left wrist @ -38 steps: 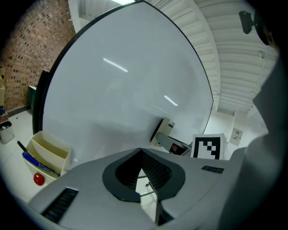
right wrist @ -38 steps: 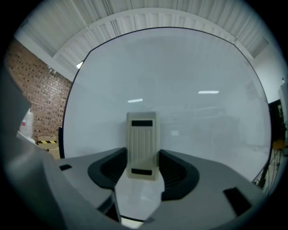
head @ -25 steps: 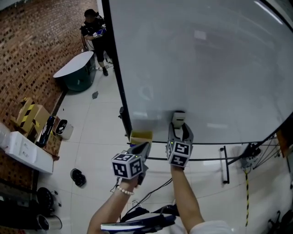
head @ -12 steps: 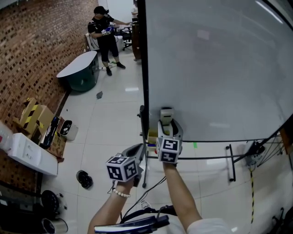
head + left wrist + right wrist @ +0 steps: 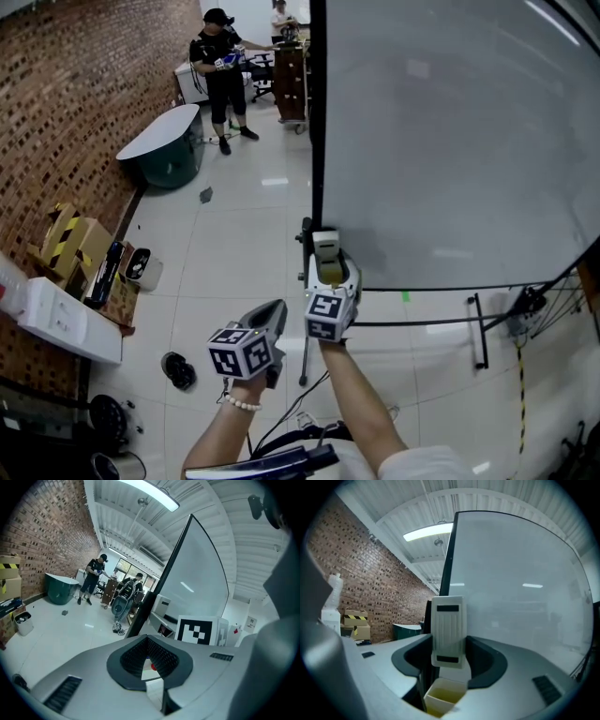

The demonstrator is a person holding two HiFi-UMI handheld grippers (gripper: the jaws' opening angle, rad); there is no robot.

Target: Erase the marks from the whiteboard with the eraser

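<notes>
Whiteboard (image 5: 450,141) fills the upper right, brick wall (image 5: 66,103) and tiled floor (image 5: 234,244) at left. Right tongs (image 5: 329,274) clamp the eraser (image 5: 325,246) at the board's lower-left corner. Left tongs (image 5: 267,321) are closed and empty below.

I count two grippers in my hands: one left gripper (image 5: 273,319) and one right gripper (image 5: 330,274). One eraser (image 5: 325,246), one whiteboard (image 5: 450,141). At upper left, two people: a person in black (image 5: 221,56) and a second person (image 5: 280,14). One green tub (image 5: 169,150). At left, two cardboard boxes (image 5: 70,236).
</notes>
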